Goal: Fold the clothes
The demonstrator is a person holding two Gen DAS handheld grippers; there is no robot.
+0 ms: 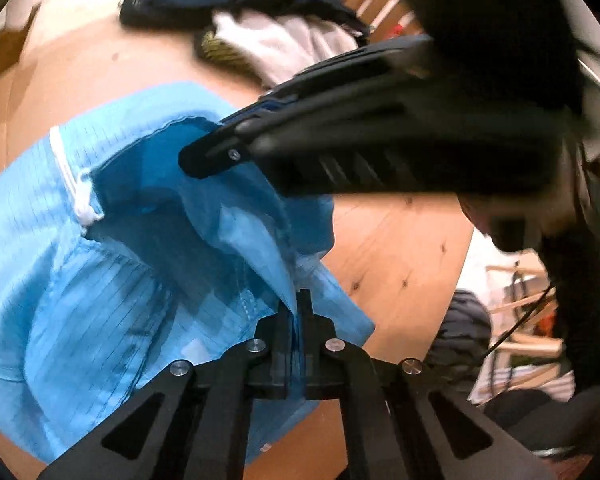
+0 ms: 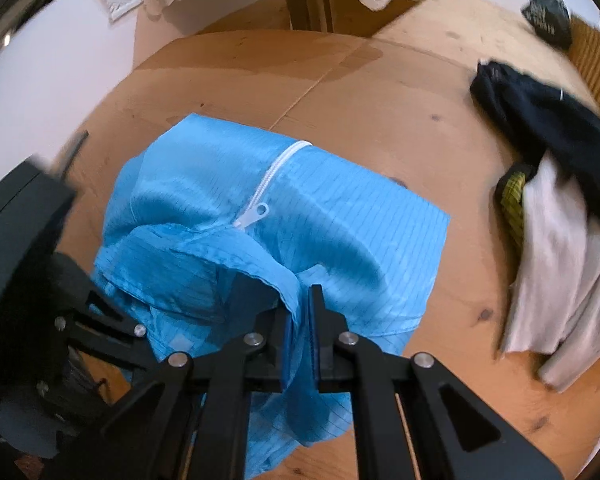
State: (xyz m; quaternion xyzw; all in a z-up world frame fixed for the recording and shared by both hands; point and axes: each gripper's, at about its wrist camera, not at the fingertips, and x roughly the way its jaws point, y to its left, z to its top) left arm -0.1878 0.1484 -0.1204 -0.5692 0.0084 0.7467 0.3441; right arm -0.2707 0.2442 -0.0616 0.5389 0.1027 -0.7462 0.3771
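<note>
Left gripper [image 1: 300, 300]: black two-finger tool at 6 o'clock of its own view, jaws pressed together on a hem of the thin light-blue pinstriped zip garment [image 1: 112, 280]
Right gripper [image 2: 300, 300]: black tool at 6 o'clock of its view, jaws pinching a fold of the same blue cloth; in the left view it crosses from 3 o'clock toward the centre
Blue garment, place: lifted at the two pinched edges, the rest draped on the round pale wooden table [image 2: 380, 88], around the middle of both views
Zip: white plastic zipper [image 2: 266, 184] with its puller showing, running toward 12 o'clock in the right view
Handling, judged: light, limp and probably slippery; it sags between the grips and would slide if held loosely
Where to hold, judged: seams, hem or corners, where the cloth is doubled, rather than the smooth panel
Stage, judged: mid-fold, cloth bunched, not yet a flat packet
Other clothes: heap of dark navy, white and yellow-green fabric [image 2: 548, 200] at 3 o'clock in the right view, well apart from the blue garment
</note>
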